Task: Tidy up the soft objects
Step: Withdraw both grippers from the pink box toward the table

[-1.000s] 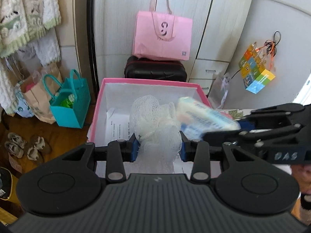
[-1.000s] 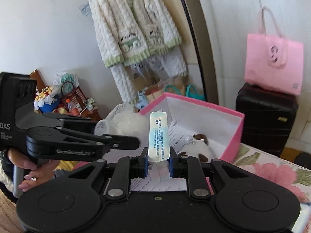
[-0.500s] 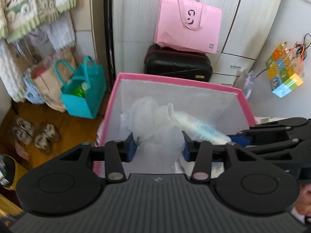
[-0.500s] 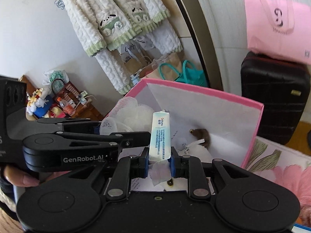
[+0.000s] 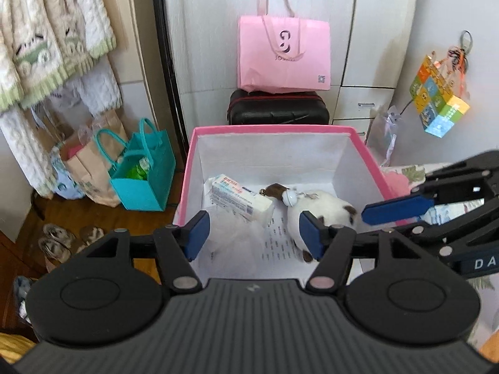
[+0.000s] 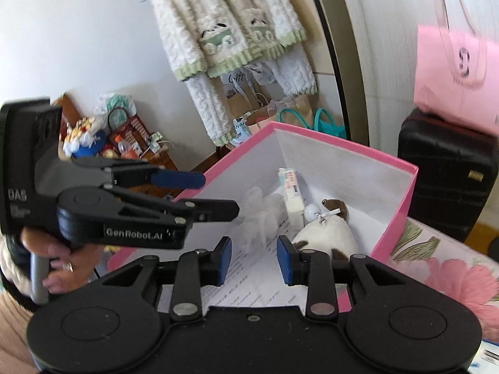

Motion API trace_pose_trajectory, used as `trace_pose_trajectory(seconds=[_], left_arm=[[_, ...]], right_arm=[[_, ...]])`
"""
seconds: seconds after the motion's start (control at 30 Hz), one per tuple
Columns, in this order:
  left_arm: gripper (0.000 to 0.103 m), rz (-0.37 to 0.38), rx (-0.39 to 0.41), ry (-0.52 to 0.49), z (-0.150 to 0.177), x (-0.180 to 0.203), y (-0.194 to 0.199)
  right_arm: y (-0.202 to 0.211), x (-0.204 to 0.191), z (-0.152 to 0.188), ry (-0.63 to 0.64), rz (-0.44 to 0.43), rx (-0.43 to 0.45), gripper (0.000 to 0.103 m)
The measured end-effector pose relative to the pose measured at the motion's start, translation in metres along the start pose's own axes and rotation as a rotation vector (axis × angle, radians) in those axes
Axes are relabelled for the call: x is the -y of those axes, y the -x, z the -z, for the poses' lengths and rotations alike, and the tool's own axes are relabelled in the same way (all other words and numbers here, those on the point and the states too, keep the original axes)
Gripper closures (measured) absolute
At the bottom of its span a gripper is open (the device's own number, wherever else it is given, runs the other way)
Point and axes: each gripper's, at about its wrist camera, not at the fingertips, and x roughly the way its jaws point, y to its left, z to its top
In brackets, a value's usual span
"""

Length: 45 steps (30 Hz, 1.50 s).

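A pink box (image 5: 190,162) with a white inside holds a white mesh bath sponge (image 5: 234,243), a tissue pack (image 5: 240,199) and a white-and-brown plush toy (image 5: 324,212). The same box (image 6: 402,205), sponge (image 6: 259,215), pack (image 6: 291,193) and plush (image 6: 327,237) show in the right wrist view. My left gripper (image 5: 254,237) is open and empty above the box's near edge. My right gripper (image 6: 254,260) is open and empty over the box; it also shows in the left wrist view (image 5: 402,208), to the right.
A pink shopping bag (image 5: 283,56) sits on a black case (image 5: 277,109) behind the box. A teal bag (image 5: 140,168) and paper bags stand on the floor at left, with shoes (image 5: 59,240). A floral cloth (image 6: 443,265) lies right of the box. Knit clothes (image 6: 230,31) hang on the wall.
Both grippers opened. The sponge dropped from the left gripper and the tissue pack from the right; both now lie in the box.
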Motion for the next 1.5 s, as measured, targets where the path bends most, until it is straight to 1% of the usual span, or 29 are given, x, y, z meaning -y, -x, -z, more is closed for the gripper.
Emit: trace_pose_trajectory(seconds=[0.27,0.4,0.57,0.7,0.77,0.83,0.93,1.17,1.23,1.37,1.5], left_arm=[[0.038,0.01,0.038,-0.08,0.011,0.027,0.061],[0.037,0.023,0.05,-0.112,0.019,0.039,0.09],[0.034,0.048,0.062,-0.147,0.029,0.054,0.121],[0.031,0.055,0.084,-0.181,0.038,0.067,0.143],[0.029,0.07,0.088,-0.194,0.043,0.074,0.152],[0.028,0.094,0.084,-0.205,0.048,0.081,0.159],[0.027,0.132,0.073,-0.232,0.057,0.093,0.167],[0.019,0.224,0.047,-0.31,0.08,0.13,0.172],[0.019,0.247,0.039,-0.326,0.086,0.141,0.169],[0.019,0.289,0.018,-0.361,0.093,0.16,0.158],[0.019,0.311,0.013,-0.362,0.094,0.174,0.143]], right_arm=[[0.047,-0.043,0.012,0.134,0.075,0.027,0.066],[0.07,-0.061,0.021,0.172,0.102,0.046,0.061],[0.098,-0.081,0.036,0.22,0.132,0.063,0.058],[0.121,-0.094,0.052,0.247,0.148,0.079,0.05],[0.132,-0.099,0.061,0.255,0.154,0.088,0.046],[0.144,-0.103,0.071,0.26,0.16,0.1,0.04],[0.162,-0.107,0.088,0.264,0.169,0.118,0.036],[0.198,-0.101,0.129,0.234,0.2,0.15,0.027],[0.204,-0.098,0.14,0.219,0.214,0.164,0.019],[0.212,-0.088,0.159,0.194,0.23,0.179,0.019],[0.221,-0.073,0.173,0.163,0.253,0.183,0.019]])
